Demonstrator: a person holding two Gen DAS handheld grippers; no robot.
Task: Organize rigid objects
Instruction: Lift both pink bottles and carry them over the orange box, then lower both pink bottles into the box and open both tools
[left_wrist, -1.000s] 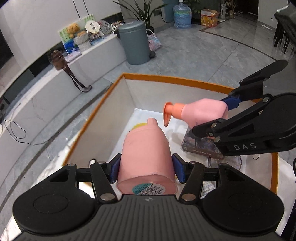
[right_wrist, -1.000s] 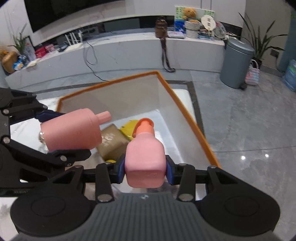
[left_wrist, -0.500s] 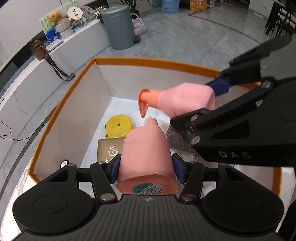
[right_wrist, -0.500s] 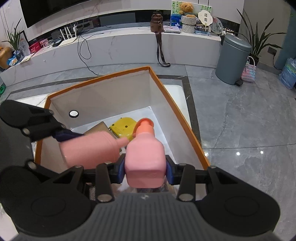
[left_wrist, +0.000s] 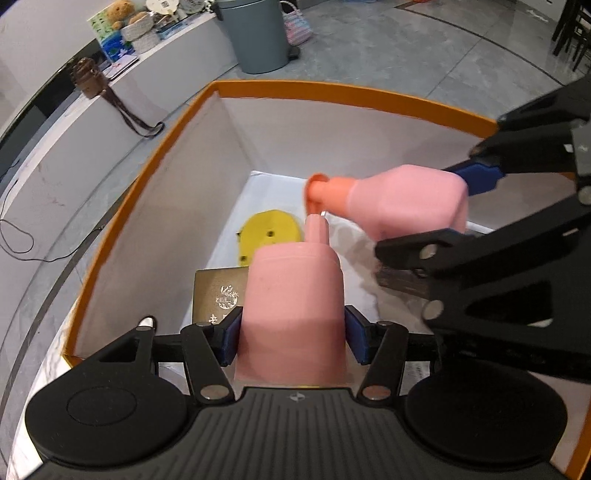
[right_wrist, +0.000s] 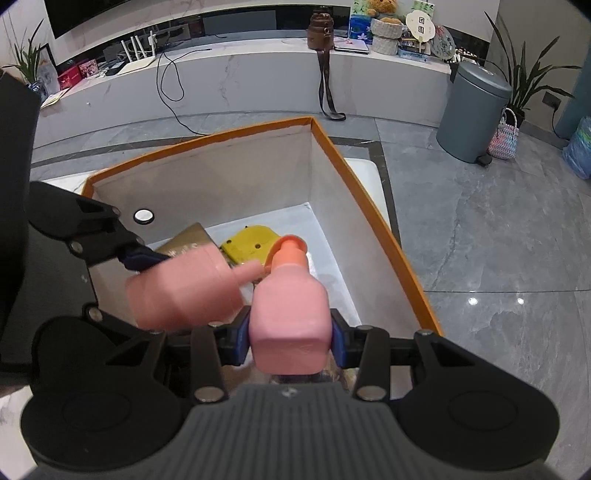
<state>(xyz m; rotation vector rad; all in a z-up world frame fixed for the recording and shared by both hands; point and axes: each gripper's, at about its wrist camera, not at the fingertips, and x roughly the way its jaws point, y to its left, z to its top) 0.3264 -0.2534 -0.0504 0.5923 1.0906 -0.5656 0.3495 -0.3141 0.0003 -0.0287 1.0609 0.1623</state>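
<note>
Now both bottles hang lower inside the orange-rimmed box (left_wrist: 354, 92): left gripper (left_wrist: 291, 338) fingers clamp the round pink bottle (left_wrist: 291, 295), right gripper (right_wrist: 290, 341) fingers clamp the pump bottle (right_wrist: 290, 306), ready for placing.

Both pink bottles (left_wrist: 291, 295) (right_wrist: 290, 314) look like smooth matt plastic, the squarer one topped by an orange plastic pump (right_wrist: 288, 253). The box (left_wrist: 354, 92) seems to be stiff card, with matt pale inner walls and an orange rim. A yellow plastic piece (left_wrist: 267, 232) lies inside beside a brown packet (left_wrist: 218, 291) with a glossy metallic emblem. The tongs (left_wrist: 291, 334) are matt black plastic with blue pads (left_wrist: 354, 338) and shiny metal rivets. The floor (right_wrist: 498, 240) is polished grey stone
</note>
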